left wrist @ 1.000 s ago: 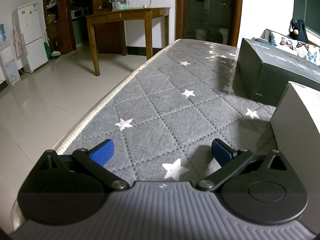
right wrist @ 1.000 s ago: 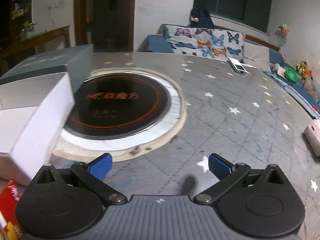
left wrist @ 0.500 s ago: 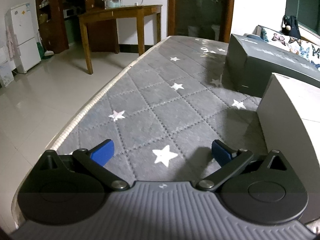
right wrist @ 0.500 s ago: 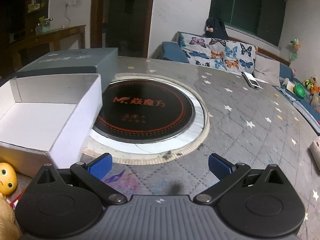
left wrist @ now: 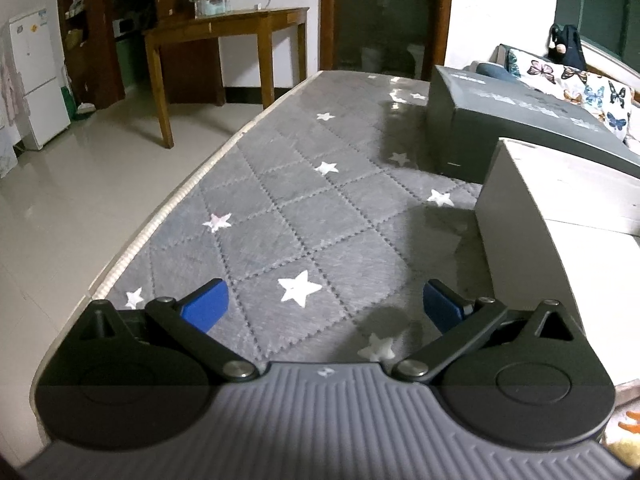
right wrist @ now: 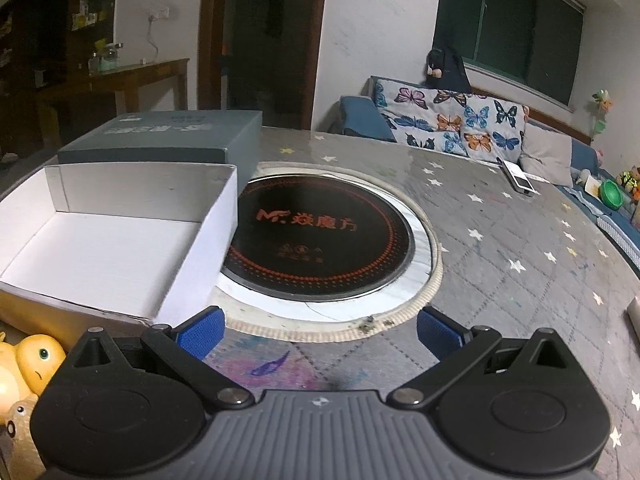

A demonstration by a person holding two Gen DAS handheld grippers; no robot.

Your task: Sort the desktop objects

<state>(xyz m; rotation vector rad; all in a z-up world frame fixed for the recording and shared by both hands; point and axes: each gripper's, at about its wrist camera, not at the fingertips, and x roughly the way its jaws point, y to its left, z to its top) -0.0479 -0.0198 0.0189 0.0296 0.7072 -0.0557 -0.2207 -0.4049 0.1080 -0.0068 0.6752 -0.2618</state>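
Note:
An open white box (right wrist: 116,240) sits on the grey star-patterned cover, empty inside; its outer wall (left wrist: 516,240) fills the right of the left wrist view. Behind it stands a dark grey box (right wrist: 164,140), also seen as the dark grey box (left wrist: 516,120). Yellow toy figures (right wrist: 28,364) lie at the near left corner of the white box. My right gripper (right wrist: 320,330) is open over the cover in front of the round black cooktop (right wrist: 320,236). My left gripper (left wrist: 326,306) is open above bare cover, left of the white box.
The table's left edge (left wrist: 160,224) drops to a tiled floor with a wooden table (left wrist: 224,36) and a fridge (left wrist: 36,80). A butterfly-print sofa (right wrist: 460,124), a white phone-like device (right wrist: 518,178) and a green bowl (right wrist: 612,194) lie beyond the far right.
Both grippers have risen and pulled back: the white box's inside and the yellow toys came into the right view, and the left view shifted so more of the box shows.

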